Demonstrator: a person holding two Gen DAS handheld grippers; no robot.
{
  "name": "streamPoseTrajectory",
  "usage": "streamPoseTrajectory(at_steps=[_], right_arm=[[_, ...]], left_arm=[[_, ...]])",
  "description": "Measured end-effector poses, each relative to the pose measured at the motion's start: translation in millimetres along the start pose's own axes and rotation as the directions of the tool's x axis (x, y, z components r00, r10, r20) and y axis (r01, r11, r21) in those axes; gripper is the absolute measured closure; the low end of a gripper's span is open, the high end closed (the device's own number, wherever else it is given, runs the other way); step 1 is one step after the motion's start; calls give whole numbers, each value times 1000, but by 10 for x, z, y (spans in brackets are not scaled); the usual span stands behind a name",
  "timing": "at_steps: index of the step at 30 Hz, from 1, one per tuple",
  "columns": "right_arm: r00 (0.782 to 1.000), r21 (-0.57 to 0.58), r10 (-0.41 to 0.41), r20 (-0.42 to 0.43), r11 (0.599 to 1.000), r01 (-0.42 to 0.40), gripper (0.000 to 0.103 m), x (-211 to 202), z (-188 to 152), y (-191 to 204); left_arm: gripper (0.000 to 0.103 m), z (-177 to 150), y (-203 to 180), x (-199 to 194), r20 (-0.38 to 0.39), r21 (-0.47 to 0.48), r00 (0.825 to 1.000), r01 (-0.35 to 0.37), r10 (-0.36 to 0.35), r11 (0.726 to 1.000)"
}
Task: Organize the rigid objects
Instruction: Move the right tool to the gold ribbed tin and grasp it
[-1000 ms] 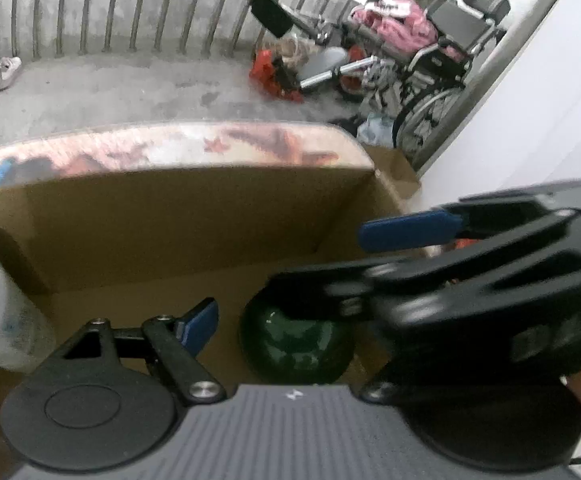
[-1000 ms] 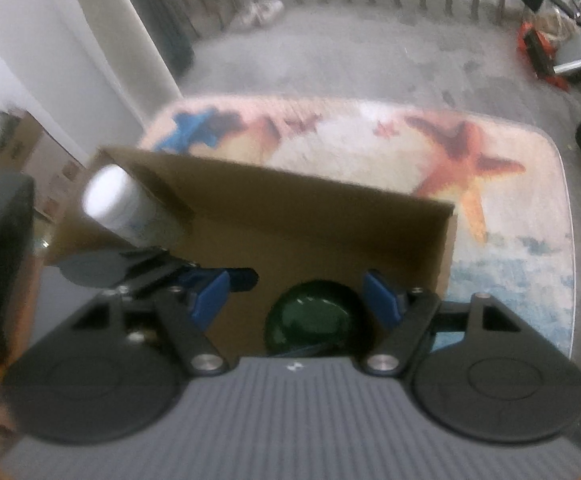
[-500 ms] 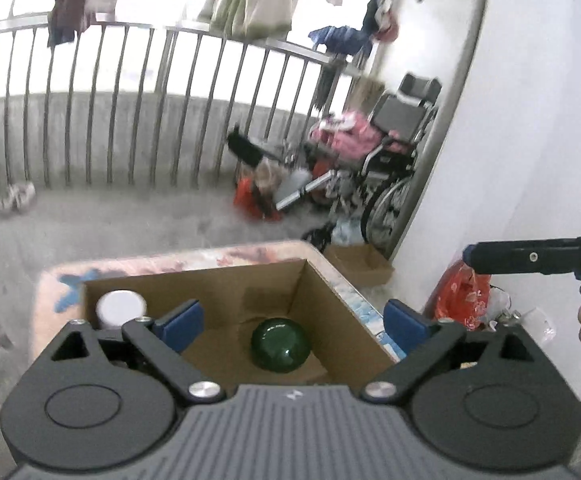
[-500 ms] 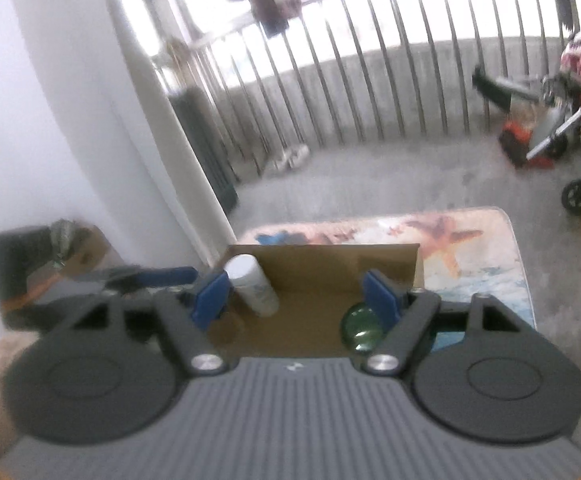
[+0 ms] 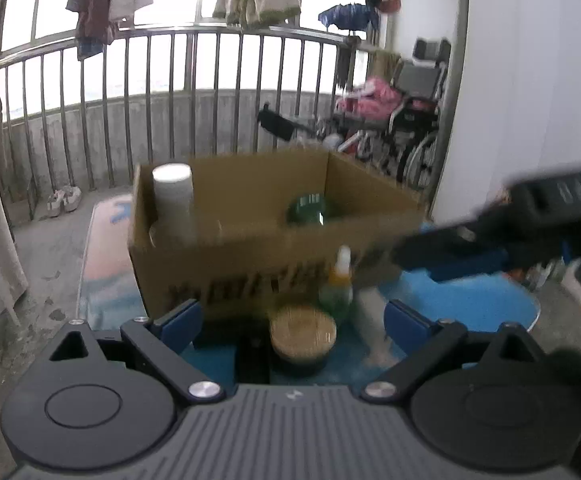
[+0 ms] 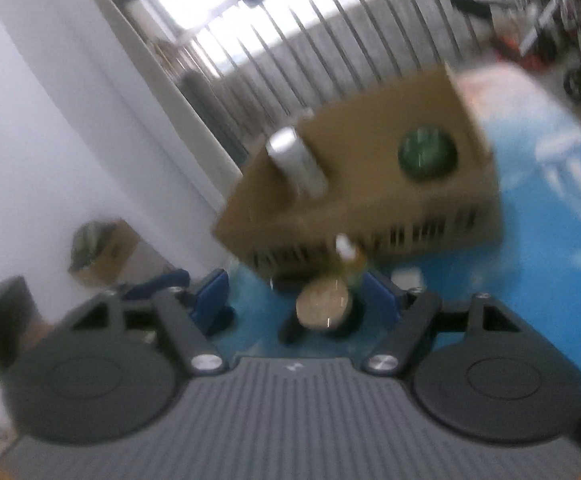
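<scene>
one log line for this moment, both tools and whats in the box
left tool: open, empty | right tool: open, empty | cardboard box: white bottle, green jar inside | cork-lid jar, spray bottle: outside, in front

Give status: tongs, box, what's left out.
Left tongs open, empty; right tongs open, empty. Box holds white bottle, green bowl. Jar, spray bottle outside, in front.

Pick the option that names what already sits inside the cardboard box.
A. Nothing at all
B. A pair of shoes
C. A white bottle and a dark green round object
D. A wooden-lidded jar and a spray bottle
C: the white bottle and the green round object sit inside the cardboard box.
</scene>
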State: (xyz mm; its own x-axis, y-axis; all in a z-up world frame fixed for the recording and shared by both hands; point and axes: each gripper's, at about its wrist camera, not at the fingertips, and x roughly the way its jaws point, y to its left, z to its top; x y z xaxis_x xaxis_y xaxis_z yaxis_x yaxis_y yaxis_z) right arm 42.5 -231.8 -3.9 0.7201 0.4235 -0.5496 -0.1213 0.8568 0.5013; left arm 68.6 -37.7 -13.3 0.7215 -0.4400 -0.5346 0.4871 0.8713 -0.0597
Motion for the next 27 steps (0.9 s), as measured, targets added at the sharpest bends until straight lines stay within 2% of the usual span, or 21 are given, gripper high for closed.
streamPoseTrajectory(at_steps=[6, 13, 19, 23, 27], right_arm=[[997, -66, -52, -55, 997, 48, 37, 445, -180, 218], [987, -125, -125, -100, 986, 112, 47, 820, -124, 256], [977, -146, -162, -136, 979, 142, 49, 1048, -90, 202], [968, -197, -206, -146, 964, 176, 49, 1146, -88, 235], [961, -215, -220, -168, 960, 182, 49, 1233, -103, 233]], left_arm=[[10, -207, -118, 201, -2, 89, 1000, -15, 15, 996], [29, -316, -133, 442, -19, 159, 999, -33, 37, 987], [35, -313, -83, 597, -52, 140, 999, 18, -11, 990], [47, -317, -72, 663, -62, 130, 998, 30, -23, 991], [47, -333, -67, 672, -59, 130, 998, 30, -23, 991]])
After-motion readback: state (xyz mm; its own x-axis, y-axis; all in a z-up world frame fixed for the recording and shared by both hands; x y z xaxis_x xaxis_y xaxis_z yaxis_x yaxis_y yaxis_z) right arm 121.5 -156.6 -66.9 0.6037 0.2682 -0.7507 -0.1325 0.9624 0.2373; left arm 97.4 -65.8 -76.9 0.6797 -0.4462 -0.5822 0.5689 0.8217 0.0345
